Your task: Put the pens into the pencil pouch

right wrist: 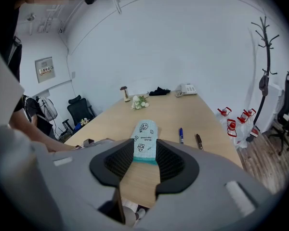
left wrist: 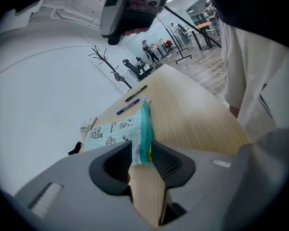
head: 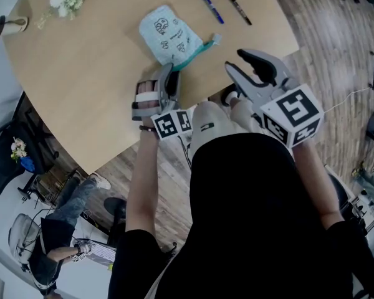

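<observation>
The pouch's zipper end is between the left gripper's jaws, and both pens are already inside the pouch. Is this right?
Not quite: the blue pen and the black pen lie on the table beside the pouch, not inside it, as the head view shows. The pouch's zipper end is indeed between the left gripper's jaws.

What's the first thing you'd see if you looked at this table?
Probably the mint-green pencil pouch with little cartoon drawings, lying near the front edge of the table, its near end gripped by the left gripper. Beyond it, a blue pen and a black pen lie side by side, not yet in the pouch.
</observation>
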Motion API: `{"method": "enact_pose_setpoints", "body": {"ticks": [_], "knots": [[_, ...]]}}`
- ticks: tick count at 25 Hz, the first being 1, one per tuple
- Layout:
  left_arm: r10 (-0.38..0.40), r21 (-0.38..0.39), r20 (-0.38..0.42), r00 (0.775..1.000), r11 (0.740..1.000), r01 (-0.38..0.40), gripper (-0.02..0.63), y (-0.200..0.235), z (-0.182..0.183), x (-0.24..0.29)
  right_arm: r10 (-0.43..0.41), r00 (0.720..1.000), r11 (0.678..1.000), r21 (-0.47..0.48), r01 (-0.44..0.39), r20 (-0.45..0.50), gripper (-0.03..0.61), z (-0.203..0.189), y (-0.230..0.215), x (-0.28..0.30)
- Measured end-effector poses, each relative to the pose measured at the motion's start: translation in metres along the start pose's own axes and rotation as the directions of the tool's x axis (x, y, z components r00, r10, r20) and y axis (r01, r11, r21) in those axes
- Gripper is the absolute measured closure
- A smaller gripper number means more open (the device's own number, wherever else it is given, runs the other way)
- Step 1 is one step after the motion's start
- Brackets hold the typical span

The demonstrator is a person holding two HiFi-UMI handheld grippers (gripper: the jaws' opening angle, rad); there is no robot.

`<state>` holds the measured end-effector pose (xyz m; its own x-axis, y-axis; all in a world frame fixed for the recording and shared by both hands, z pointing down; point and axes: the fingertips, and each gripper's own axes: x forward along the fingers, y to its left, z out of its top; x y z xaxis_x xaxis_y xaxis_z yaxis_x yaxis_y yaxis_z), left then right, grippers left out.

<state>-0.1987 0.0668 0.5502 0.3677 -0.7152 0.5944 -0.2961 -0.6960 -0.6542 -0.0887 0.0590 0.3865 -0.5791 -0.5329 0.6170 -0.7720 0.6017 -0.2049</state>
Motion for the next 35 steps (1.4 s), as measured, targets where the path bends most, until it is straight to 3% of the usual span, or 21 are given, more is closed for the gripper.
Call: {"method": "enact_pose_setpoints", "body": {"ticks": [4, 9, 20, 35], "knots": [[0.014, -0.003, 0.019, 1.0, 1.0, -0.014, 0.527, 0.002, 0.005, -0.007, -0.003, 1.0, 1.0, 0.004, 0.003, 0.004, 0.454, -0.001, 0.003, -0.003], [0.022, -0.082, 0.028, 0.999, 0.996, -0.02, 0.562, 0.011, 0.008, -0.01, -0.003, 1.0, 1.0, 0.007, 0.003, 0.003, 0.454, -0.001, 0.003, -0.004], [0.059, -0.195, 0.044, 0.997, 0.98, -0.049, 0.588, 0.035, 0.021, -0.021, -0.009, 0.999, 1.0, 0.015, 0.009, 0.038, 0.454, 0.003, 0.006, -0.007], [0.165, -0.272, 0.057, 0.985, 0.951, -0.143, 0.591, 0.099, 0.056, -0.032, -0.045, 0.995, 0.996, 0.081, 0.038, 0.09, 0.454, 0.005, -0.013, -0.019]]}}
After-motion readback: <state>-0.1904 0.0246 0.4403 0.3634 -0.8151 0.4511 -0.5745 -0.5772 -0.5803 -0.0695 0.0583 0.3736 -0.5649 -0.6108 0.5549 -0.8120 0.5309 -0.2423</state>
